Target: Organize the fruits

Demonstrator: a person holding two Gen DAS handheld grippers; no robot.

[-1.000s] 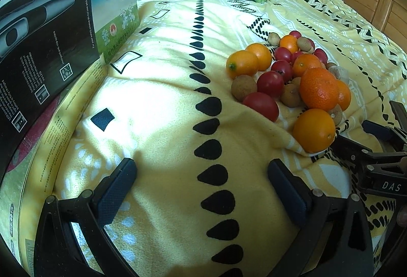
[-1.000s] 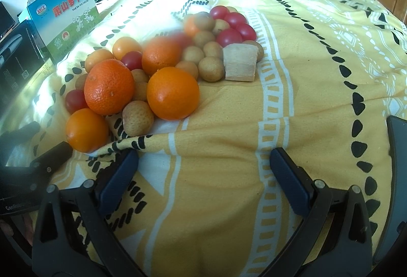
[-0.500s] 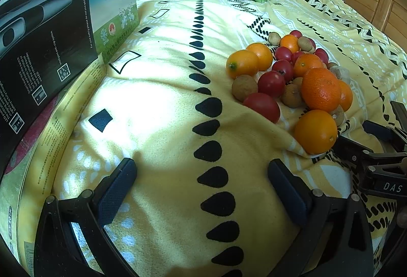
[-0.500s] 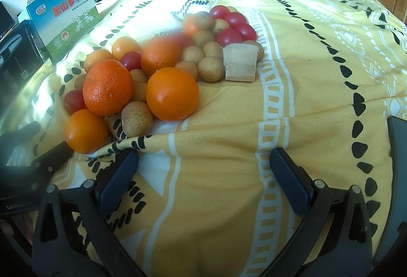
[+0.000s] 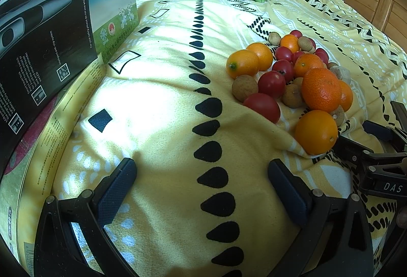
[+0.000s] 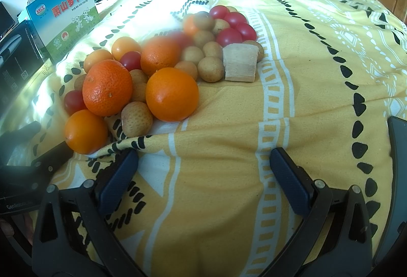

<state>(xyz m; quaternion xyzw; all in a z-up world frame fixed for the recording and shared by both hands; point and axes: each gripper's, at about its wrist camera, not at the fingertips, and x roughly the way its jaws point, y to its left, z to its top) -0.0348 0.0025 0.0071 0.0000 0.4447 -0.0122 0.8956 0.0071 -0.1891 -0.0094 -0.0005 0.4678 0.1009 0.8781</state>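
Two views. Left wrist: left hand-held gripper [image 5: 201, 190] spread, empty, low over a yellow bedspread [image 5: 157, 88]; fruit pile [image 5: 292, 83] ahead to its right, unsorted; boxes [image 5: 76, 30] stand left. Right wrist: right hand-held gripper [image 6: 203, 180] spread, empty, near the oranges [image 6: 171, 93]. Sorting looks unstarted. Cluttered bedroom behind.

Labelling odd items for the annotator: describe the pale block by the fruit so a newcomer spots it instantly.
On the yellow blanket, find the fruit pile and go to its right edge in the right wrist view. The pale block lies there, below the red tomatoes, touching small tan fruits. It is the only flat-sided, angular piece among round ones.
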